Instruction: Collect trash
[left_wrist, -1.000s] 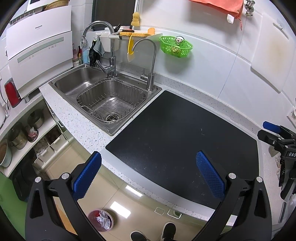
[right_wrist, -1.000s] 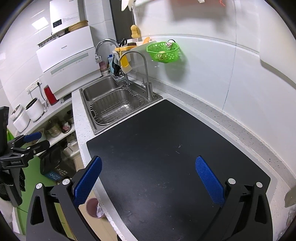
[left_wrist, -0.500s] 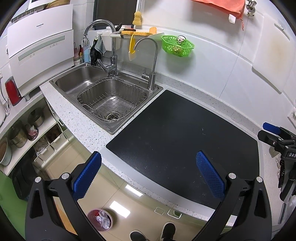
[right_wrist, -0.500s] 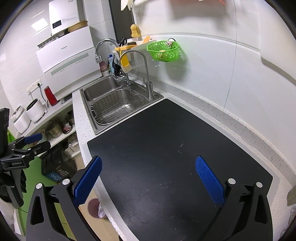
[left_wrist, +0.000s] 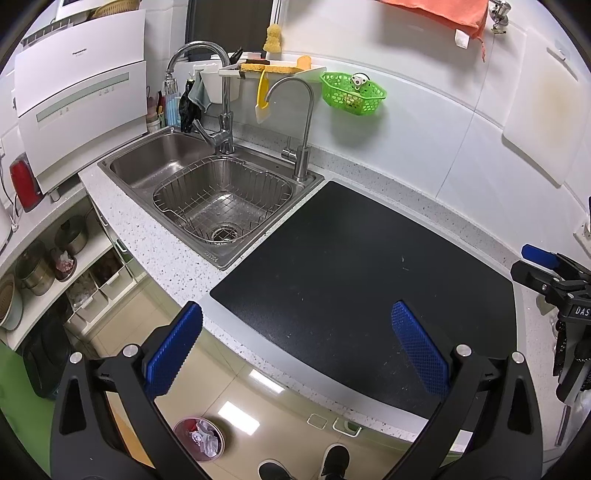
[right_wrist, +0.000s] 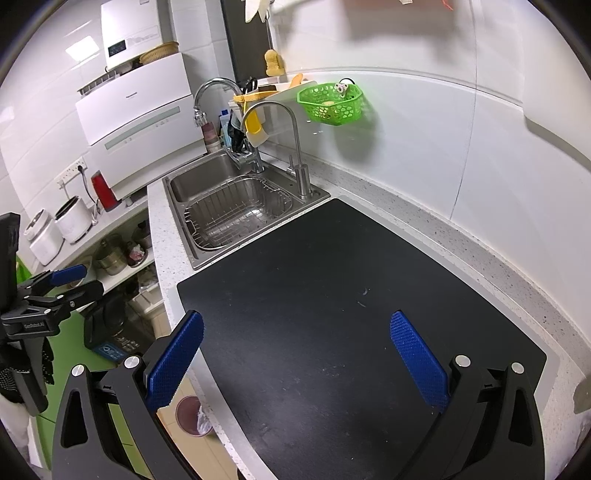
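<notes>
Left gripper (left_wrist: 295, 347): hanging over the counter's front edge, jaws wide, gripping nothing. Right gripper (right_wrist: 295, 354): hanging over the black mat (right_wrist: 332, 295), jaws wide, likewise gripping nothing. Bin (left_wrist: 198, 439): standing on the floor below the counter (left_wrist: 162, 254), crumpled trash (left_wrist: 207, 437) lying inside.

Left gripper (left_wrist: 295, 347) wide above mat (left_wrist: 351, 266)

A speckled white countertop (left_wrist: 155, 243) carries a black mat (right_wrist: 332, 295) beside the sink (left_wrist: 207, 184); a bin (left_wrist: 199, 439) stands on the floor (left_wrist: 236, 391)
</notes>
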